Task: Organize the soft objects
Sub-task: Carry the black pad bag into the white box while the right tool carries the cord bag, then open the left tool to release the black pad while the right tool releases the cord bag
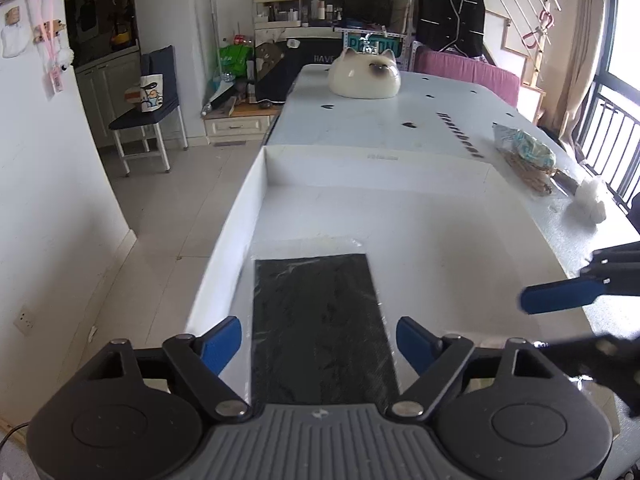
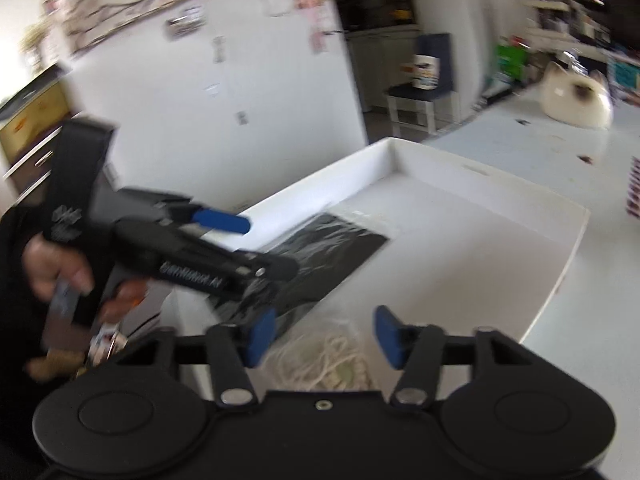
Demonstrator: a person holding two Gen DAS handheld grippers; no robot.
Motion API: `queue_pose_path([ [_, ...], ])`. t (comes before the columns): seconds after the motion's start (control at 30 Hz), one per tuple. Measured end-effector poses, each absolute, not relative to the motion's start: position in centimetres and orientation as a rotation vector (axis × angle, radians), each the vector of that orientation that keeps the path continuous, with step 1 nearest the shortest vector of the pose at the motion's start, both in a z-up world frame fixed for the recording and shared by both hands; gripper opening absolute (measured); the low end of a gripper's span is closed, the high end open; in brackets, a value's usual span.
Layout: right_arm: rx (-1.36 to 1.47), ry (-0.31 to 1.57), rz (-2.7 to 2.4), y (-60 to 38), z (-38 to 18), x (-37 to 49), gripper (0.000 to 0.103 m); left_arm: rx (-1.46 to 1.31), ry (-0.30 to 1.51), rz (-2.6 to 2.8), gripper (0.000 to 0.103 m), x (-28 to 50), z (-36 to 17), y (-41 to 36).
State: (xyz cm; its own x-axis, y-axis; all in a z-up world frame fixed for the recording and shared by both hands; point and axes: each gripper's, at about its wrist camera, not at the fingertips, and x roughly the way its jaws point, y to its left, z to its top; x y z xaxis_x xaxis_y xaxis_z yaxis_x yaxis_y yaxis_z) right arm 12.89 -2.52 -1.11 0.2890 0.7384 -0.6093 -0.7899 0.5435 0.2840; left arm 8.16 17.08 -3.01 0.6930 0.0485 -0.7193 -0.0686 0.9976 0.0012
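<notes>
Flat black pack in the white tray, a second soft pack just under your right gripper.

The black pack [image 1: 320, 320] lies flat on the floor of the white tray [image 1: 256, 196], inside a clear wrap; it looks thin, light and limp, and the film is probably slippery, so I would pinch it at a short edge, not from above. Your left gripper [image 1: 319, 346] hovers over its near end with the jaws wide apart and holding nothing. Your right gripper [image 2: 324, 338] is also wide open and empty, above a clear bag of pale cord [image 2: 324, 360] that should crumple easily; this view is blurred. Farther on the desk [image 1: 400, 92] a wrapped bundle [image 1: 524, 156] and a white fluffy ball [image 1: 588, 200] sit near the right edge, and a cat-shaped cushion [image 1: 364, 76] at the far end.
</notes>
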Motion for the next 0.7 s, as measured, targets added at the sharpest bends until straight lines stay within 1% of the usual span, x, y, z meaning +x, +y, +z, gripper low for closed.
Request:
queue_pose_path([
  [0.1,-0.044,0.802,0.989,-1.5,-1.9,13.4,0.046,-0.019,0.809,0.04,0.08,9.0,-3.4,16.5],
  [0.2,-0.081,0.83,1.006,-0.5,-2.9,13.0,0.043,0.003,0.83,0.027,0.075,9.9,-4.3,16.0],
  [0.4,-0.212,0.816,1.068,-0.5,-3.6,11.2,0.043,0.034,0.897,-0.005,0.073,11.1,-6.0,16.1],
  [0.7,-0.213,0.82,1.07,-1.1,-3.7,11.2,0.043,0.105,0.924,-0.052,0.073,10.3,-5.8,16.3],
])
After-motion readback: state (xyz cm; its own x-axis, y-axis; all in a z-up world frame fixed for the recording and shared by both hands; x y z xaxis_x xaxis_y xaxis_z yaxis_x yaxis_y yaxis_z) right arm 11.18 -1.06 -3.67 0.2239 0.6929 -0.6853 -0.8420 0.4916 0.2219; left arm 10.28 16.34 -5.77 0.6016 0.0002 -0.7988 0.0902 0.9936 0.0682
